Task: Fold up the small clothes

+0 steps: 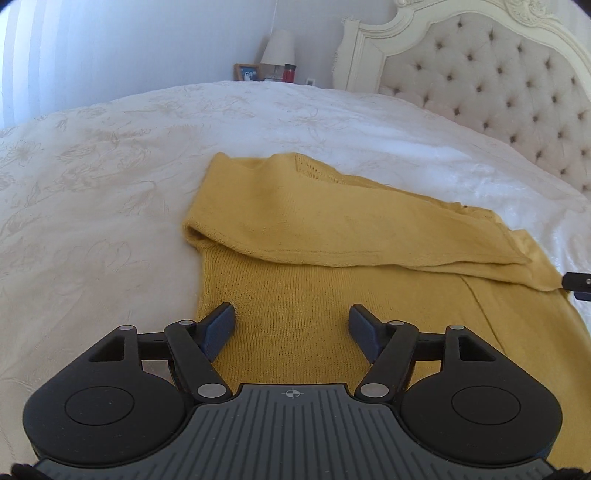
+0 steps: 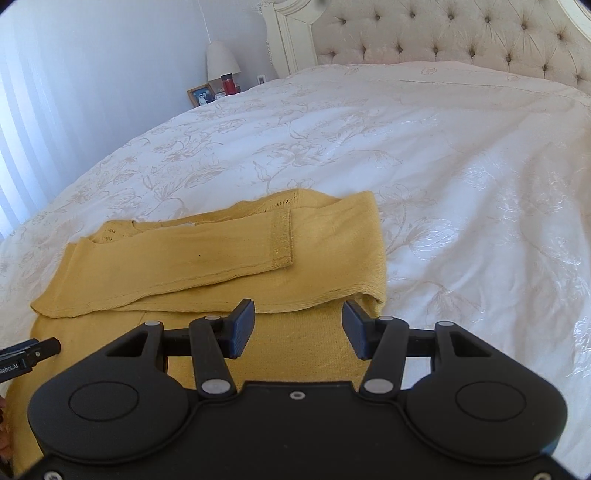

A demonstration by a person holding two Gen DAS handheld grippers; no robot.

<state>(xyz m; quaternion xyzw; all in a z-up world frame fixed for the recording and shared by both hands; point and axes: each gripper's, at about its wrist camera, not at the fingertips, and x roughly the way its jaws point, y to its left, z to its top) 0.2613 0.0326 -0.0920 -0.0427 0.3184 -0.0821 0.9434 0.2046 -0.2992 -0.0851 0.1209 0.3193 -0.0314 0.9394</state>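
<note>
bedspread [image 2: 424, 155] open all round, headboard [image 2: 461, 33] (far end) blocks

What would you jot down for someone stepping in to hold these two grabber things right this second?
Left gripper: open, nothing held, hovering over the lower left part of the yellow sweater.
Right gripper: open, empty, over the sweater's lower right part.
The sweater lies flat on the white bedspread.
Done: both sleeves are folded across the chest, one over the other.
Left: probably take the bottom hem with both grippers and fold it up toward the neckline, then smooth it.
</note>
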